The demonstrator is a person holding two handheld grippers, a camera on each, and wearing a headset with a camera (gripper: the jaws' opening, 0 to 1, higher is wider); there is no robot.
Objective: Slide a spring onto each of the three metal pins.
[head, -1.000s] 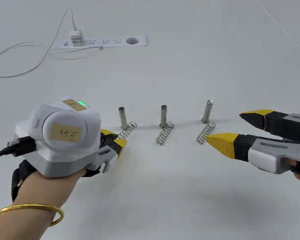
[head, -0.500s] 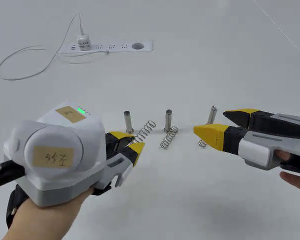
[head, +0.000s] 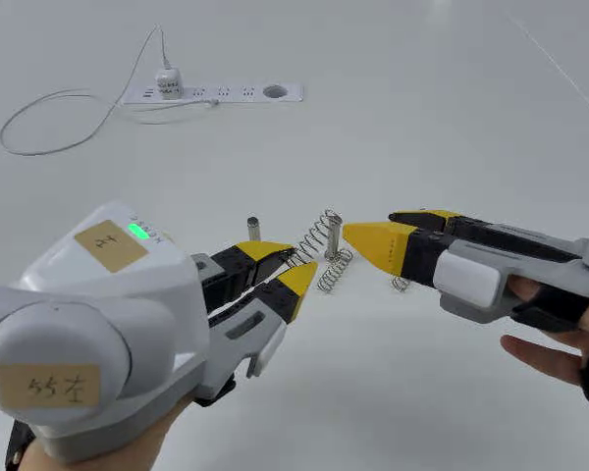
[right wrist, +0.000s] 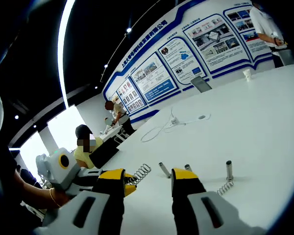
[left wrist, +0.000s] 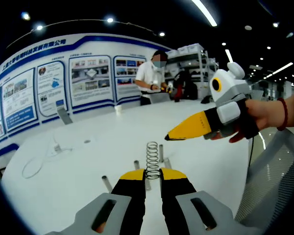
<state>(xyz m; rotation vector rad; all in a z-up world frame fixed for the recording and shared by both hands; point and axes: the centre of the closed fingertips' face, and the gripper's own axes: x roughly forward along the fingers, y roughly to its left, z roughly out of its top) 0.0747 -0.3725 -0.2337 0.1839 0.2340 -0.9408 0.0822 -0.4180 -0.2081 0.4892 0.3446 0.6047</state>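
Three short steel pins (right wrist: 229, 170) stand upright in a row, all bare. The lifted spring (left wrist: 152, 160) is pinched by its lower coils — two other springs (head: 336, 270) lie at the pins' bases.

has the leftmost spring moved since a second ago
Yes. The spring has been lifted from beside the left pin; the left tool holds it raised, nearer the middle pin.
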